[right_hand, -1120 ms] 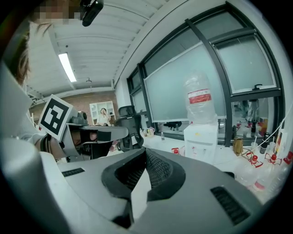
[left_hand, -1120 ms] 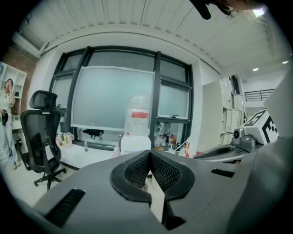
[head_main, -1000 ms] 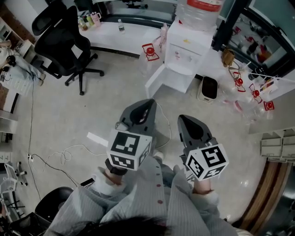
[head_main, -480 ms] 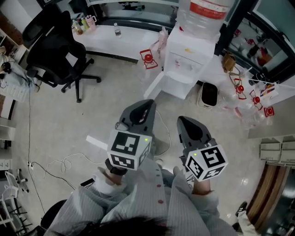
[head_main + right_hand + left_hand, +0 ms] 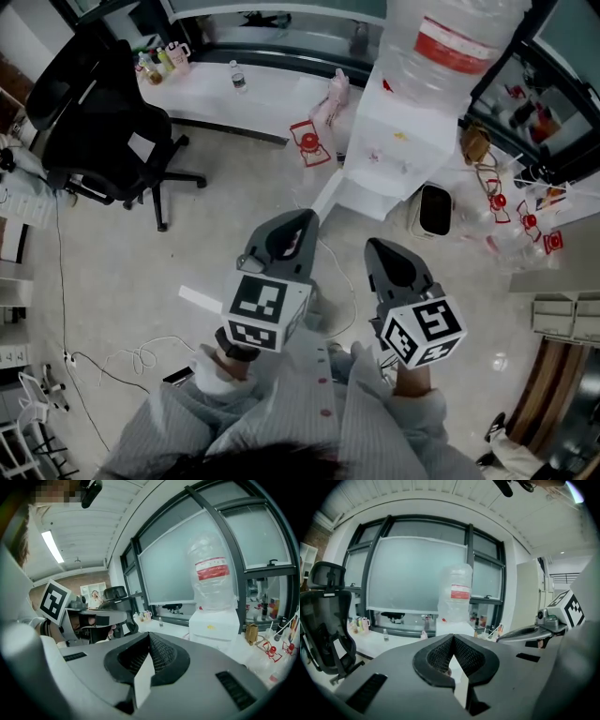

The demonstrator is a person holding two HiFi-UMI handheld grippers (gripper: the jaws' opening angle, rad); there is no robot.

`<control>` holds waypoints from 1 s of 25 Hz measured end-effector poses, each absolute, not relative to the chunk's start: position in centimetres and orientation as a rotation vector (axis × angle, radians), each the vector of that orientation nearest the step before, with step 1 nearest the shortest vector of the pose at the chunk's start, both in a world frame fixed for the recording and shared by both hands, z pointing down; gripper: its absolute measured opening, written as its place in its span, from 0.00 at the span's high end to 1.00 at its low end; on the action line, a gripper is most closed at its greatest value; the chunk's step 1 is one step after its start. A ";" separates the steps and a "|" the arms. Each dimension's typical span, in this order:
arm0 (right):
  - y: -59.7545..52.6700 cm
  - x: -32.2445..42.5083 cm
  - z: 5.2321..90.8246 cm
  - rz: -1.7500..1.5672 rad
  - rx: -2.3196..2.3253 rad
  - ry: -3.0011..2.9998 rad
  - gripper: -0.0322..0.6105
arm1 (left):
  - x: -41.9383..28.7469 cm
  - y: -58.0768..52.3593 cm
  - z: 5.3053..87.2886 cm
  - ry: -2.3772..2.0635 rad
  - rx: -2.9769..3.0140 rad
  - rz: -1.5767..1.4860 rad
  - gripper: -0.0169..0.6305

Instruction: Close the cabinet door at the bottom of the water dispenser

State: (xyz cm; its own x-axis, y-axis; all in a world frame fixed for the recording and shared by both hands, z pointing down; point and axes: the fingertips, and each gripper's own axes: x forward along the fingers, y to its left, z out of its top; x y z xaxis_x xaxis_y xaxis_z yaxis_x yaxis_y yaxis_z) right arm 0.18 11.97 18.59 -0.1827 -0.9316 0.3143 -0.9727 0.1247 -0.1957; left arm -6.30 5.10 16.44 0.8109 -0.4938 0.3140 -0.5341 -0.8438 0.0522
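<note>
The white water dispenser [image 5: 398,141] with a big clear bottle [image 5: 450,42] on top stands ahead at the upper right. Its bottom cabinet door [image 5: 330,195] hangs open, swung out to the left over the floor. My left gripper [image 5: 304,219] is shut and empty, its tip a short way in front of the door's edge. My right gripper [image 5: 374,246] is shut and empty too, beside the left one and short of the dispenser. In the left gripper view the shut jaws [image 5: 453,637] point at the dispenser [image 5: 452,626]. The right gripper view shows shut jaws [image 5: 149,634] and the dispenser [image 5: 215,623] right of them.
A black office chair [image 5: 103,131] stands at the left. A white counter [image 5: 253,89] with small bottles runs along the window. A small bin [image 5: 434,208] sits right of the dispenser, with red-and-white clutter [image 5: 525,220] beyond. A cable [image 5: 141,356] lies on the floor.
Both grippers have moved forward together toward the dispenser, which now looks larger and nearer. Their jaws have stayed shut.
</note>
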 end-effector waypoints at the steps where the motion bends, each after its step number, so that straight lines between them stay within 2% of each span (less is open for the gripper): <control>1: 11.0 0.1 18.6 0.548 1.935 -2.259 0.93 | -6.4 4.2 16.5 -0.805 2.858 0.444 0.96; 13: 4.1 1.0 21.0 0.667 1.952 -2.159 0.93 | -5.1 -3.1 19.3 -0.710 2.784 0.493 0.96; 25: -3.3 5.5 22.9 0.708 1.784 -2.233 0.93 | -0.7 -10.1 21.3 -0.854 2.688 0.497 0.96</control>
